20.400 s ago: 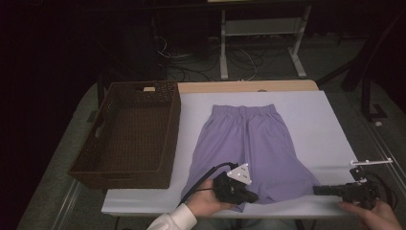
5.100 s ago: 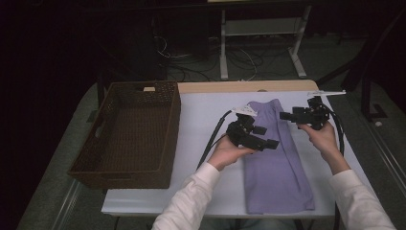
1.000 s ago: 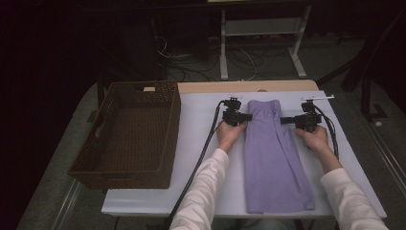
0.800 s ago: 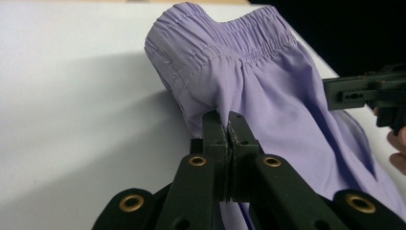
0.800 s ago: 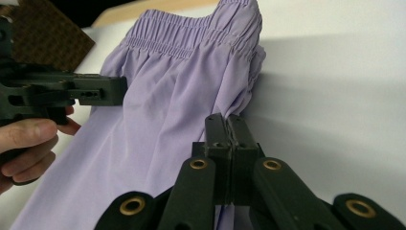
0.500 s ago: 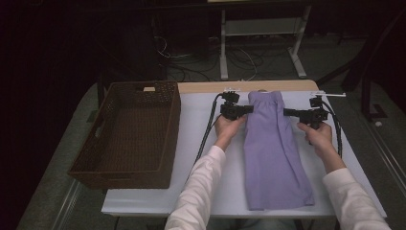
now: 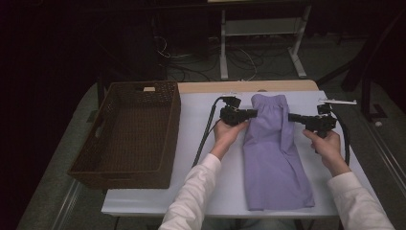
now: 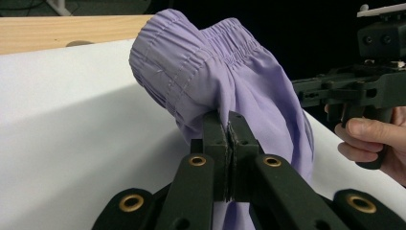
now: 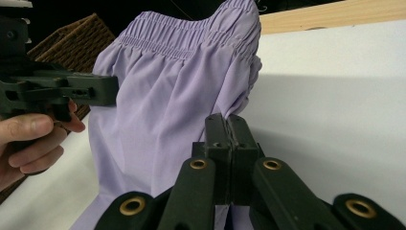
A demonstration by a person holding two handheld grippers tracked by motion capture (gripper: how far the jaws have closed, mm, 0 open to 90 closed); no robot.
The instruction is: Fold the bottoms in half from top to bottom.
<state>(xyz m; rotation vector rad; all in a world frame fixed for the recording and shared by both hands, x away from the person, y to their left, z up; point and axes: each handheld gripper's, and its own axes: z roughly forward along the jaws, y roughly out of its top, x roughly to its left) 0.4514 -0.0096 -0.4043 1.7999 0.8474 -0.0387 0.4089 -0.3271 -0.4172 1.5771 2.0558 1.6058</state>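
The folded lilac shorts [image 7: 275, 153] lie lengthwise on the white counter [image 7: 206, 191], their elastic waistband lifted between the two claws and their hem end flat nearer the person. The left claw [image 7: 252, 114] has its jaws pressed together on a pinch of cloth at the shorts' left edge just below the waistband, and the right claw [image 7: 292, 117] is likewise clamped tight on the opposite edge, so the two face each other across the raised fabric. A brown wicker basket [image 7: 129, 136] sits well to the left of the left claw.
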